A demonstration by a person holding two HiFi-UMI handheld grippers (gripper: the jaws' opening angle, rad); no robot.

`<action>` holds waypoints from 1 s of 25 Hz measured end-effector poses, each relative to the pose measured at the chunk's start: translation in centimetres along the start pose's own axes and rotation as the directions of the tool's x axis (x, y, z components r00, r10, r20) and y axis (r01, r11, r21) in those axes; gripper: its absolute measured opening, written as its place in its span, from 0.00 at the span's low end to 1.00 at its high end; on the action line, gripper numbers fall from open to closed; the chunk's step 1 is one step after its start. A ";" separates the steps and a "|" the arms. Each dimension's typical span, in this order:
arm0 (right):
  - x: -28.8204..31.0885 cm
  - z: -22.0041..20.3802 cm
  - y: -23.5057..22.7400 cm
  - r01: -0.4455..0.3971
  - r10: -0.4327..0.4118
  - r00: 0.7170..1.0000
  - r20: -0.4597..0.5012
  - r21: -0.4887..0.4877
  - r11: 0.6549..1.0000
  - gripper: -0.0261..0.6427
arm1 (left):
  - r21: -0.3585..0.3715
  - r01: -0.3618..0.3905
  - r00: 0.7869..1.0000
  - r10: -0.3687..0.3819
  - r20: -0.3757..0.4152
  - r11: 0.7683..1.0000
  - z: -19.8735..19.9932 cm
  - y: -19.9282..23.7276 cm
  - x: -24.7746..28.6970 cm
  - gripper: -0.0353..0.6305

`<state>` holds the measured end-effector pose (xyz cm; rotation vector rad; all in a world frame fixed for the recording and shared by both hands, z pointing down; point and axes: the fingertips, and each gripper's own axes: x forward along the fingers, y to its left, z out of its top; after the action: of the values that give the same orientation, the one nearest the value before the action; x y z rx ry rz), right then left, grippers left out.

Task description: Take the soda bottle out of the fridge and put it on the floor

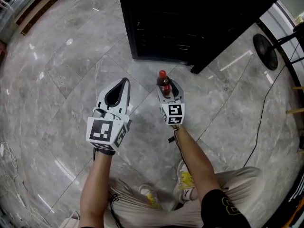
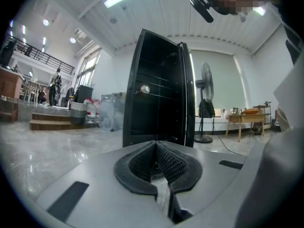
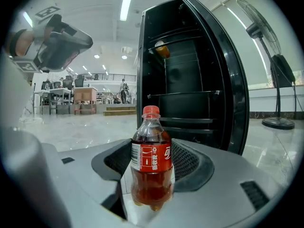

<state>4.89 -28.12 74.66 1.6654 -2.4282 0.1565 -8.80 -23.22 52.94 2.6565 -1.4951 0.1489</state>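
The soda bottle (image 1: 164,84) (image 3: 151,160) has a red cap, a red label and dark drink inside. It stands upright between the jaws of my right gripper (image 1: 167,85) (image 3: 152,163), whose pads press on its sides at label height. Whether its base touches the grey marble floor (image 1: 71,70) I cannot tell. The black fridge (image 1: 190,18) (image 3: 190,80) stands just beyond it with its door open and bare shelves showing. My left gripper (image 1: 124,81) (image 2: 154,146) hovers to the left of the bottle, jaw tips together and nothing held.
A standing fan (image 1: 265,51) (image 3: 268,37) is right of the fridge, and a black cable (image 1: 261,122) runs across the floor from it. The person's shoes (image 1: 187,184) are just behind the grippers. Steps and furniture (image 2: 52,120) lie far off to the left.
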 end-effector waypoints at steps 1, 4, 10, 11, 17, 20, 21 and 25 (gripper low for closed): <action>0.2 -0.5 0.1 0.003 -0.003 1.000 -0.001 0.006 1.000 0.41 | -0.002 -0.003 1.000 0.003 -0.007 1.000 -0.1 0.0 -0.1 0.08; 0.7 -1.8 0.1 0.017 -0.017 1.000 0.001 0.017 1.000 0.41 | -0.007 -0.005 1.000 0.004 -0.015 1.000 -0.3 -0.1 0.0 0.08; 1.6 -4.6 0.5 0.026 -0.025 1.000 -0.015 0.029 0.999 0.41 | -0.049 -0.001 0.999 -0.002 -0.052 0.999 -1.4 -0.3 0.9 0.08; 1.6 -4.8 0.6 0.022 -0.022 1.000 -0.016 0.024 0.999 0.41 | -0.046 -0.001 0.999 -0.001 -0.054 0.999 -1.4 -0.4 1.1 0.08; 1.1 -6.0 1.2 0.000 0.000 1.000 -0.006 0.032 0.999 0.41 | -0.033 -0.014 0.998 0.012 -0.069 0.999 -1.7 0.0 1.5 0.08; 0.7 -6.1 1.5 -0.005 0.005 1.000 0.004 0.017 1.000 0.41 | -0.031 -0.020 0.997 0.017 -0.075 0.999 -1.9 0.4 1.6 0.08; 0.6 -6.1 1.5 -0.006 0.006 1.000 0.002 0.015 1.000 0.41 | -0.032 -0.021 0.997 0.018 -0.076 0.999 -2.0 0.4 1.6 0.08; 0.0 -6.3 1.5 -0.008 0.008 1.000 -0.006 0.015 1.000 0.41 | -0.023 -0.014 0.997 0.013 -0.075 1.000 -1.9 0.2 1.7 0.08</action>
<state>4.13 -26.32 80.86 1.6587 -2.4358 0.1809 -8.13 -24.54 55.08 2.5924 -1.4830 0.2272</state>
